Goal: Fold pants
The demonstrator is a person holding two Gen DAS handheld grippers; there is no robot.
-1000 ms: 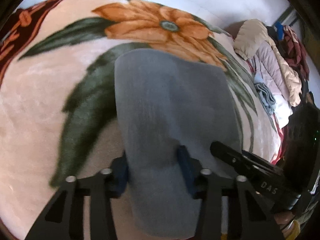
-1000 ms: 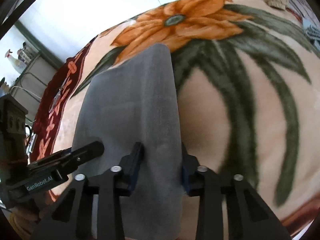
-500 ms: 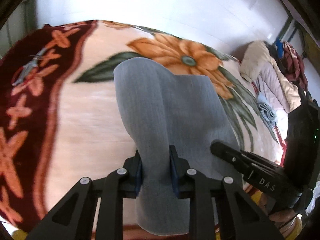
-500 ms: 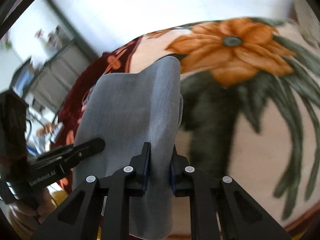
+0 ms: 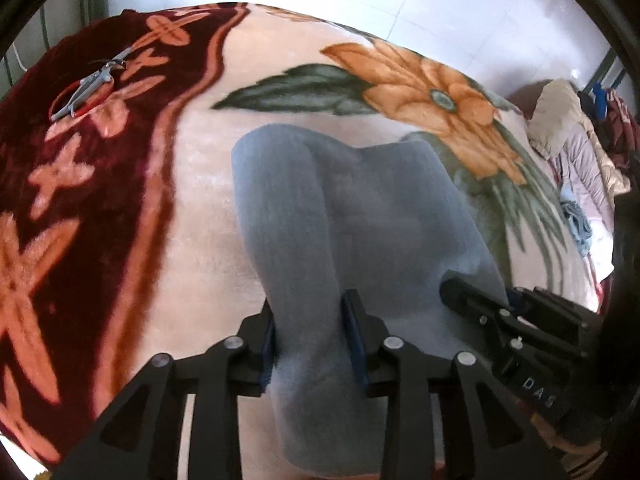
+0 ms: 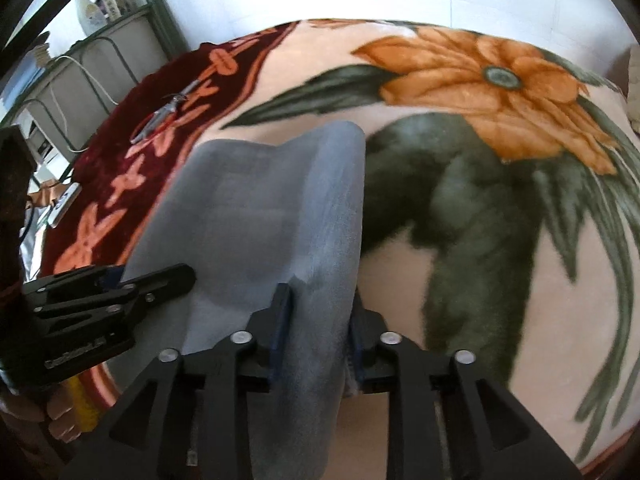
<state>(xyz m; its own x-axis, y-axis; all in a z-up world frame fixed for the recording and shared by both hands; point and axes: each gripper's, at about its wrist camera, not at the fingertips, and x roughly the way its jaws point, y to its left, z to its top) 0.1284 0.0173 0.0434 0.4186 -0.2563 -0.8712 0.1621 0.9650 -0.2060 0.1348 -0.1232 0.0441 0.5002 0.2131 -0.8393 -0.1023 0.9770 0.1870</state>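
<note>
The grey pants (image 5: 360, 216) lie folded on a floral blanket, and their near edge is lifted by both grippers. My left gripper (image 5: 310, 340) is shut on the left part of that edge. My right gripper (image 6: 316, 332) is shut on the right part of the pants (image 6: 260, 216). Each gripper also shows in the other's view: the right one (image 5: 508, 320) at the lower right, the left one (image 6: 104, 292) at the lower left. The cloth sags between them.
The blanket (image 5: 192, 216) has a dark red border (image 5: 80, 168) and an orange flower (image 5: 432, 96). Scissors (image 5: 86, 84) lie on the border at far left. A pile of clothes (image 5: 576, 152) sits at far right. A metal rack (image 6: 80, 60) stands beyond the bed.
Both grippers closed on the near edge of the pants about a second ago and have lifted and pulled it back. More of the red border and the scissors have come into view.
</note>
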